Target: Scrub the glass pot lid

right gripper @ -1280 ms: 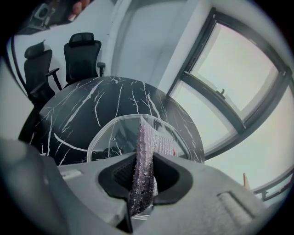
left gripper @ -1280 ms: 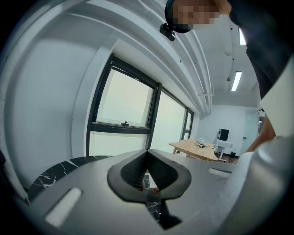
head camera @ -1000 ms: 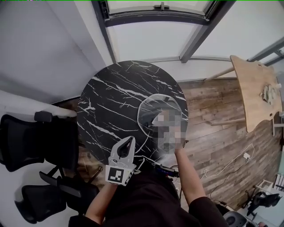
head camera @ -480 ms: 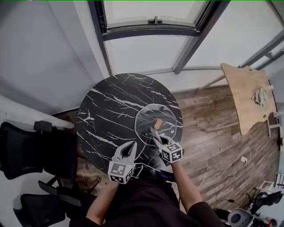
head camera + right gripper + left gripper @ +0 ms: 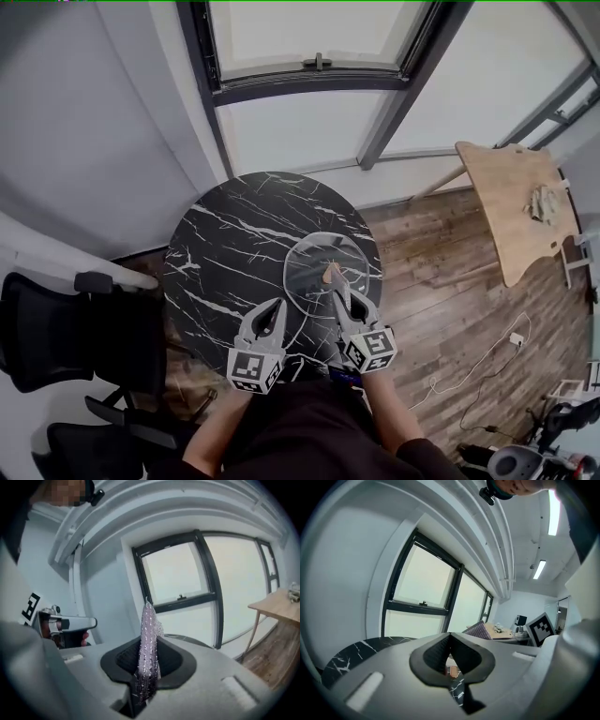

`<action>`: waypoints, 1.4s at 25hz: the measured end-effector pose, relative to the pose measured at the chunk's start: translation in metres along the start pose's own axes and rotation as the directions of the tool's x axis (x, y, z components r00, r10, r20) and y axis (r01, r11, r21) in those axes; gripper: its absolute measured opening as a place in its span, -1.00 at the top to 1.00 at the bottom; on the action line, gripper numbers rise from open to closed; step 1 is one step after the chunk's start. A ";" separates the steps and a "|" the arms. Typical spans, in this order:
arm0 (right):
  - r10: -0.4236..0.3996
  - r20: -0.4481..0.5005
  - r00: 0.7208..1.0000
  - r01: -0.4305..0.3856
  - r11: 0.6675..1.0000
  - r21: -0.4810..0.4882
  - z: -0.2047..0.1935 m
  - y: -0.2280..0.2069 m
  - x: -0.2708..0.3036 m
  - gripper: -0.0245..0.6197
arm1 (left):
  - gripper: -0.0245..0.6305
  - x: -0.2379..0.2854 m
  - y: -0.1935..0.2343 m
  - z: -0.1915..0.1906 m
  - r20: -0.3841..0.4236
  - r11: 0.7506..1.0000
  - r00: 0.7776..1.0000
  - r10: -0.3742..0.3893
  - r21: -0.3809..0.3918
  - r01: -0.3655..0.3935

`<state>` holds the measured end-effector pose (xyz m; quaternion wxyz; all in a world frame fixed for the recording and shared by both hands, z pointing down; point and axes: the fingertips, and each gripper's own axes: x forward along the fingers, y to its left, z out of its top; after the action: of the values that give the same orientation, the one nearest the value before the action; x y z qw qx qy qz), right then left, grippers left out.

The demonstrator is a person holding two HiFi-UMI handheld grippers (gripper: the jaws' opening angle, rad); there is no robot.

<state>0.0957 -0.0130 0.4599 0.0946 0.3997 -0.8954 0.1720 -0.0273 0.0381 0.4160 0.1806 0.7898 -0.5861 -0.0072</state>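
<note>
A round glass pot lid (image 5: 314,270) with a wooden knob (image 5: 330,275) lies on the right half of the black marble table (image 5: 225,244). My right gripper (image 5: 336,287) reaches over the lid's near edge, its tips just short of the knob. It is shut on a sparkly purple scrub cloth (image 5: 149,641) that stands up between its jaws. My left gripper (image 5: 275,310) hovers over the table just left of the lid, shut with nothing in it. In the left gripper view the knob (image 5: 452,671) shows just beyond the jaws.
Black office chairs (image 5: 56,328) crowd the table's left side. A wooden table (image 5: 511,202) stands to the right on the plank floor, with cables (image 5: 469,356) trailing near it. A wall with a window (image 5: 309,37) lies behind the marble table.
My right gripper has moved in over the lid's near edge toward the knob. The left gripper has hardly moved. The head camera has tilted, shifting the whole scene downward.
</note>
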 end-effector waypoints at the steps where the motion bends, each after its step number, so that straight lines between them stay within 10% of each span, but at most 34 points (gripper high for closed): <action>1: -0.007 0.050 0.999 0.007 1.000 -0.006 0.013 0.004 -0.007 0.70 | 0.92 -0.002 -0.002 0.007 0.017 1.000 1.000 -0.003 0.007 0.003; 11: -0.042 0.284 0.958 0.072 0.993 -0.095 0.091 0.026 -0.062 0.69 | 0.92 -0.025 -0.024 0.069 0.150 1.000 0.989 -0.013 0.004 0.013; 35: -0.033 0.220 0.975 0.057 0.993 -0.104 0.075 0.022 -0.060 0.70 | 0.92 -0.036 -0.031 0.067 0.176 0.993 0.984 0.028 0.108 -0.048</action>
<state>0.1164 0.0129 0.3667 0.0217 0.4307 -0.8990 0.0757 -0.0249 0.0603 0.3370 0.0842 0.7836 -0.6142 -0.0398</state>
